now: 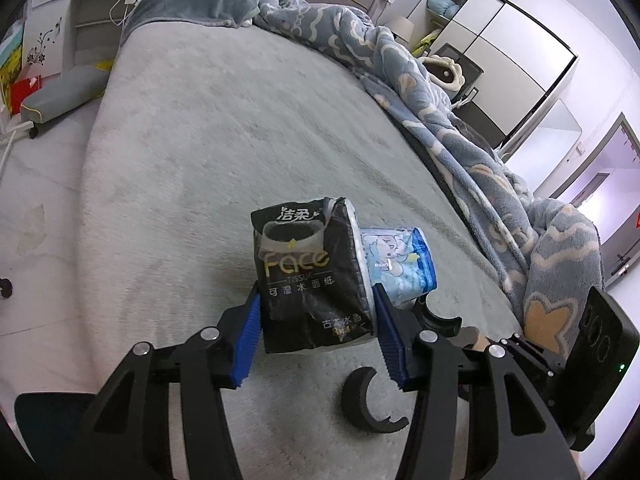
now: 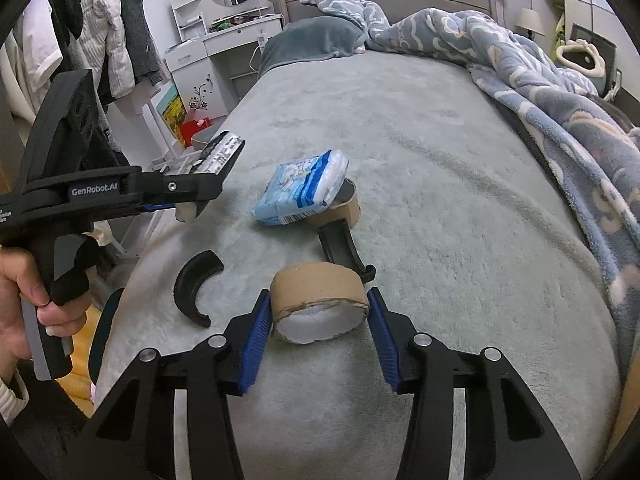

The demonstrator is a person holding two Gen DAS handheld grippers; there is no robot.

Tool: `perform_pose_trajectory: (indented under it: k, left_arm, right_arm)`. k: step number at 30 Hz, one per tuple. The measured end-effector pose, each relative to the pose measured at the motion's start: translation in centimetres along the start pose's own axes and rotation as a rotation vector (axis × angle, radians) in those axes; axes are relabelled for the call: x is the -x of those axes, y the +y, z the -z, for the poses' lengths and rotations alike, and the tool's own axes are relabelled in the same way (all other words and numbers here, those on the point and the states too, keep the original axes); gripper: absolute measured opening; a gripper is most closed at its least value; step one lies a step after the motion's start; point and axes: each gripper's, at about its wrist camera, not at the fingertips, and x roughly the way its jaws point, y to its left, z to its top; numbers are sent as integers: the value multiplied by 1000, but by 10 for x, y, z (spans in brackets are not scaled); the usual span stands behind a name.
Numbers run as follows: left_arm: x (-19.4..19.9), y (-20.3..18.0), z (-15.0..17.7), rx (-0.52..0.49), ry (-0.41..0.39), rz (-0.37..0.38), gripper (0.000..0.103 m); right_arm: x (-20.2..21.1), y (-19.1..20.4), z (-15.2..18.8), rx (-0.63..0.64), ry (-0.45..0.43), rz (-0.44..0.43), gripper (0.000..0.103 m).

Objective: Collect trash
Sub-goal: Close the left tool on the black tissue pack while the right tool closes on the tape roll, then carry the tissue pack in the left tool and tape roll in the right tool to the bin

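Grey plush bedding covers the bed (image 2: 400, 128) that carries everything, in a bedroom with a white dressing table (image 2: 208, 52) at the far left and coats hanging beside it.

At the left of the right wrist view a hand (image 2: 24, 292) grips the handle of the left gripper (image 1: 318, 320), whose black side plate reads "GenRobot.AI". Its jaws are clamped on a black tissue pack (image 1: 310, 276), blue pads pressing both sides, and the pack is held up off the bed. The pack's face carries white Chinese characters at the top, "Face" in gold, "TISSUE" beneath it, then another line of Chinese characters and smaller ones near the bottom edge.

Right of that gripper, a black curved plastic piece (image 2: 194, 292) lies flat on the bedding. Farther on and deeper in, a blue and white tissue pack (image 2: 300, 190) with a cartoon print lies tilted, one end propped on a brown cardboard ring (image 2: 344, 208); its small print is too fine to read. A black plastic part (image 2: 342, 246) stretches from that ring toward the camera.

Nearest the camera, a cardboard tape core (image 2: 318, 304) rests on the bed between the blue pads of the right gripper (image 2: 318, 320). No earlier look is on hand; the left pad touches the core and the right pad stands at its edge, so the jaws are closed on it.

Along the right side a blue blanket (image 2: 560, 92) with cream cloud shapes is heaped, and a bedside lamp (image 2: 529, 21) stands behind it.
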Motion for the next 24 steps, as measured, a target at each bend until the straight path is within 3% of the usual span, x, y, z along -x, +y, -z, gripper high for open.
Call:
perform_pose_trajectory:
  k: [8,24]
  left_arm:
    - [20,5,-2,-24,-16,-38,55]
    - [66,13,31,-213,-24,-223,55]
  right_arm:
    - [19,12,-11,6,-23,27,48]
    - [29,29,-26,-143,-37,8,48]
